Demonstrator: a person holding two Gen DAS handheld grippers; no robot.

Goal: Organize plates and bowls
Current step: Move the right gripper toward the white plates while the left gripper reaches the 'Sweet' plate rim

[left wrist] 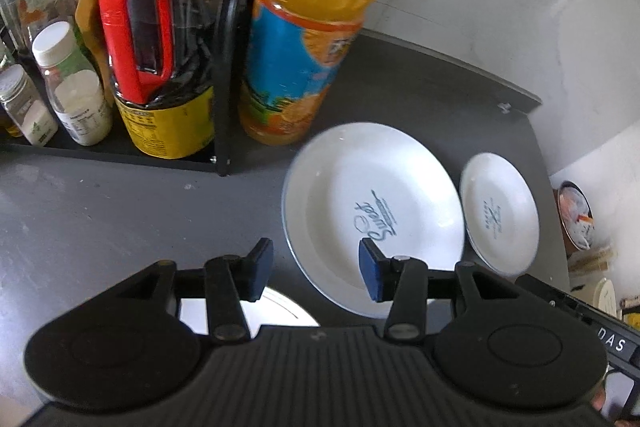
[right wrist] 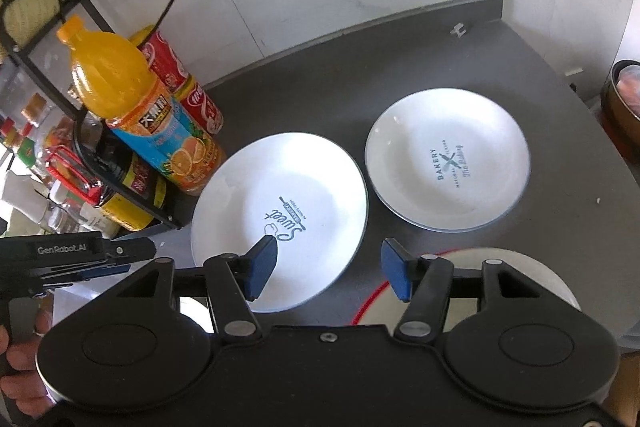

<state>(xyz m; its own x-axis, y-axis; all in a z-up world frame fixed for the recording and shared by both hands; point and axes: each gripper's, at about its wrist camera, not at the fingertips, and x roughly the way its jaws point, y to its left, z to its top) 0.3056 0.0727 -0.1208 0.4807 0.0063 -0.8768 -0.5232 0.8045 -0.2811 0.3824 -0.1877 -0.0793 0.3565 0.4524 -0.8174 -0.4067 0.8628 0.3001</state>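
The bigger white plate (right wrist: 280, 223) has the word "Sweet" in curly blue letters in its middle, with a little rolling pin that says "BAKERY". You can read "Sweet" from the left wrist view too (left wrist: 374, 215).

The other white plate (right wrist: 448, 159) says "BAKERY" and "NATURAL" around a cross, with more curly writing beside it that is hard to read.

The black tool held at the left edge (right wrist: 68, 255) says "GenRobot.AI" in white letters.

A black bar at the lower right (left wrist: 612, 343) shows the letters "DAS".

The orange drink bottle (right wrist: 160, 131) has Chinese writing on its label.
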